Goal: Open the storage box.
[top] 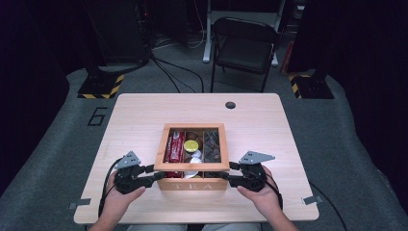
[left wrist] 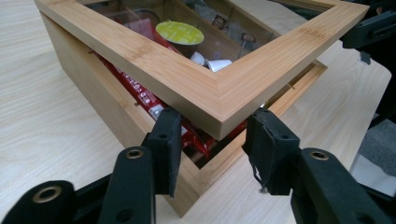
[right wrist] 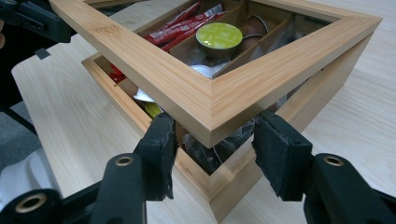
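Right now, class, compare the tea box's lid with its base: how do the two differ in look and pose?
The lid is a wooden frame around a clear pane; the base has solid wooden walls. The lid is tilted, its front edge raised off the base, which sits flat on the table. The left gripper and right gripper each straddle a lid corner, not the base. Both parts are the same light wood.

The box [top: 192, 183] stands on the table [top: 144, 110], near its front edge. The lid [top: 166, 166] sits raised above it. Sachets [top: 174, 147] lie in the left compartment, a capsule [top: 191, 145] in the middle one. A gripper flanks each front corner: left gripper [top: 156, 174], right gripper [top: 229, 172].
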`<state>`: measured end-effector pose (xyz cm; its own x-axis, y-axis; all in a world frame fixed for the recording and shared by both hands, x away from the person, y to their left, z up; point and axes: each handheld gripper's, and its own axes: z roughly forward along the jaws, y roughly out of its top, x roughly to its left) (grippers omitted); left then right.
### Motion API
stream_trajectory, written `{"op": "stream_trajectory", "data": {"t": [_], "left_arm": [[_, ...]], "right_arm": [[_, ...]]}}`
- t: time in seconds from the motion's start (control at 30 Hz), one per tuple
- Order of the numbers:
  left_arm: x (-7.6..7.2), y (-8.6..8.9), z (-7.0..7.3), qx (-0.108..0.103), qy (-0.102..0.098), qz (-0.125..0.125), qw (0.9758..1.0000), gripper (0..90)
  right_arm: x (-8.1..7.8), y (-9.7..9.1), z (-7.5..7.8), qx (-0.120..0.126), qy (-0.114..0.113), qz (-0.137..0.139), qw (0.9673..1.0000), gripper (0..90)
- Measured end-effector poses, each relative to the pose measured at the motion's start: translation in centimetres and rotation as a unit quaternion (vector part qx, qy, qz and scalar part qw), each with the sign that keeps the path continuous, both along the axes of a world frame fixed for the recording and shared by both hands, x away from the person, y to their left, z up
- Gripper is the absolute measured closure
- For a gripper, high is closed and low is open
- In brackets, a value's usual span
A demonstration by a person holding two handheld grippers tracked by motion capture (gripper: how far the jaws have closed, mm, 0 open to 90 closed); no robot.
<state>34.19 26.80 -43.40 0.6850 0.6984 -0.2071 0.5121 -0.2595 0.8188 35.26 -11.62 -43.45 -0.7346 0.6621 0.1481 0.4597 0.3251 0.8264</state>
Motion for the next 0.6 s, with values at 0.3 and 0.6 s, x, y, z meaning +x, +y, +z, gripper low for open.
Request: {"op": "stream_trajectory", "data": {"t": [0.3,0.6], "left_arm": [[1.1,-0.3,1.8,0.014,-0.032,0.023,0.9991,44.1],[1.9,-0.3,3.6,0.019,-0.049,0.025,0.9983,43.6]], "right_arm": [[1.2,-0.4,2.3,0.023,0.019,-0.006,0.9995,48.6],[2.0,-0.3,4.5,0.016,0.013,-0.011,0.9997,47.3]]}}
